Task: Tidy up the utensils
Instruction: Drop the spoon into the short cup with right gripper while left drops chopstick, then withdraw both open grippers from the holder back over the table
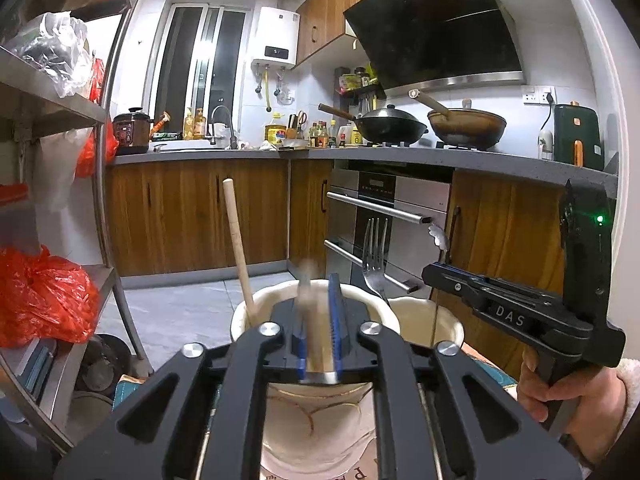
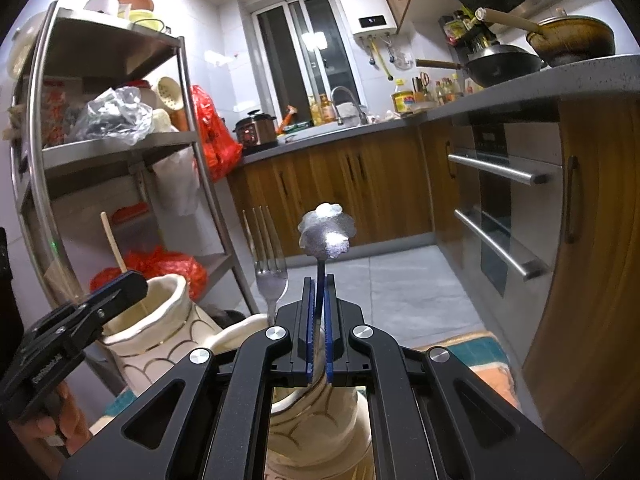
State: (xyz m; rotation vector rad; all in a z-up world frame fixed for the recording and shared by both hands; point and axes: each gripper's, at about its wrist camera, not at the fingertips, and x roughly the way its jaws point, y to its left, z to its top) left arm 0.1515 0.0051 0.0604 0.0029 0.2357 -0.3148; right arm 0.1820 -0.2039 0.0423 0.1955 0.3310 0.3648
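Observation:
Two cream ceramic jars stand side by side. In the left jar (image 1: 248,308) (image 2: 168,292) leans a wooden stick (image 1: 238,240) (image 2: 114,246). My left gripper (image 1: 318,280) (image 2: 120,288) hovers over this jar, its blue pads a little apart, with a blurred wooden handle (image 1: 308,300) loose between them. The right jar (image 1: 448,320) (image 2: 240,332) holds a fork (image 1: 374,256) (image 2: 272,276), tines up. Above it my right gripper (image 2: 319,280) (image 1: 430,274) is shut on the thin stem of a metal utensil with a scalloped head (image 2: 326,236) (image 1: 438,238); its lower end reaches into the jar.
A steel shelf rack (image 2: 192,140) with red bags (image 1: 44,296) stands on the left. Wooden cabinets and an oven with bar handles (image 2: 496,172) are ahead and to the right, under a grey counter (image 1: 360,156) with woks. A person's hand (image 1: 568,396) grips the right tool.

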